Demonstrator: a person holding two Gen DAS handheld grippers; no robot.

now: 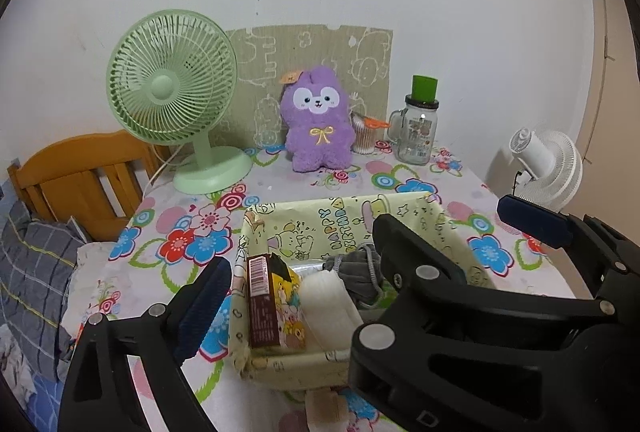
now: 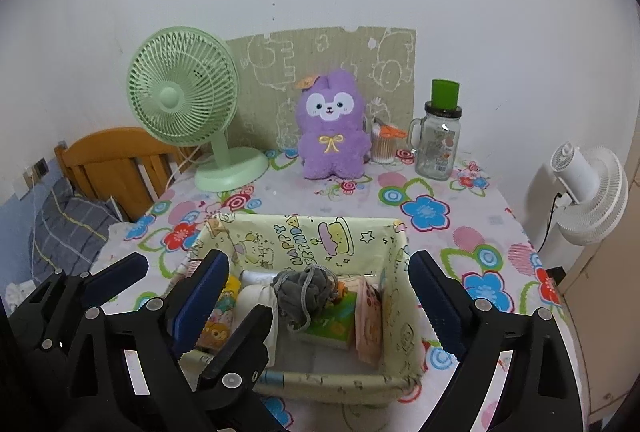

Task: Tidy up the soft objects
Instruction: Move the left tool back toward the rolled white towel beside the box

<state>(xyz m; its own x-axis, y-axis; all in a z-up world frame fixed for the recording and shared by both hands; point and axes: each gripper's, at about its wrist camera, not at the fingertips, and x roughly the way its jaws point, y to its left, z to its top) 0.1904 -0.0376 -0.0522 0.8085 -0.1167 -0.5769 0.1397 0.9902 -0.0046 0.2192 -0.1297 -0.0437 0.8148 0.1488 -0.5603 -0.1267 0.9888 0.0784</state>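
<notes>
A worktop (image 2: 472, 232) covered in a bright flower-print cloth stands against a pale wall. Near its front edge sits a pale yellow fabric storage box (image 2: 320, 232) printed with cartoon animals and "Happy Birthday". Inside the box lie a grey drawstring pouch (image 2: 298, 294), a white rolled cloth (image 2: 256, 298), a green booklet (image 2: 332, 324), a pink packet (image 2: 368, 328) leaning on the right wall, and, at the left, a brown carton (image 1: 262, 306) standing beside a yellow cartoon packet (image 1: 290, 306). The left gripper (image 1: 296, 260) and the right gripper (image 2: 320, 296) both hover just above the box with jaws spread wide and nothing between them; their blue pads touch none of the contents. At the back of the worktop a purple plush rabbit (image 2: 332, 127) sits upright, well apart from the box, between a green desk fan (image 2: 188, 99) on the left and a cotton-swab tub (image 2: 382, 147) and glass mug jar with a green cap (image 2: 438, 139) on the right. A white fan (image 2: 588, 191) stands off the worktop's right side.
</notes>
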